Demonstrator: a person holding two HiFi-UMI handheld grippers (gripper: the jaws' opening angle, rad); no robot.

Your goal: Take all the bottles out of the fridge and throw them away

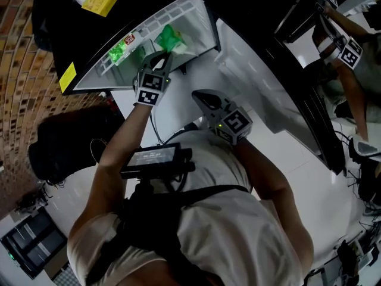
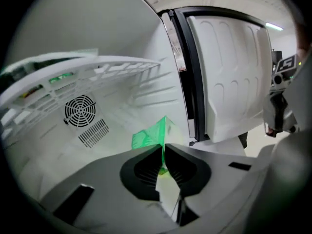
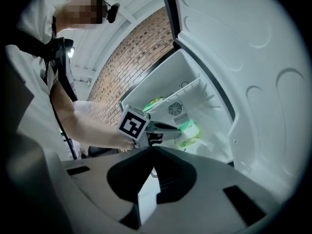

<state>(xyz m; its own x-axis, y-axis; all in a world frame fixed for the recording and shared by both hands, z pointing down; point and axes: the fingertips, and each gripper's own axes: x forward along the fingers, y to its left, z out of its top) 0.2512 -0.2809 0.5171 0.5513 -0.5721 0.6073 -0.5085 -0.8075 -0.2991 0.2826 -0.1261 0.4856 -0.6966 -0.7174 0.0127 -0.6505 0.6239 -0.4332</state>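
Note:
The small fridge [image 1: 196,8] stands open. My left gripper [image 1: 164,57] reaches into it and is shut on a green bottle [image 1: 174,39]. In the left gripper view the jaws [image 2: 163,150] pinch the thin green edge of that bottle [image 2: 151,136], lifted off the fridge floor. The right gripper view shows the same grip [image 3: 175,127] on the green bottle [image 3: 191,130]. A second green bottle [image 1: 119,51] lies on the wire shelf [image 2: 122,65] above. My right gripper [image 1: 199,95] hangs outside the fridge, shut and empty [image 3: 153,149].
The white fridge door [image 1: 256,82] stands swung open at the right. A fan vent [image 2: 80,110] is on the back wall. A brick wall [image 1: 24,52] and a black bag or bin [image 1: 56,145] are at the left. Another person with a marker cube [image 1: 351,52] is at upper right.

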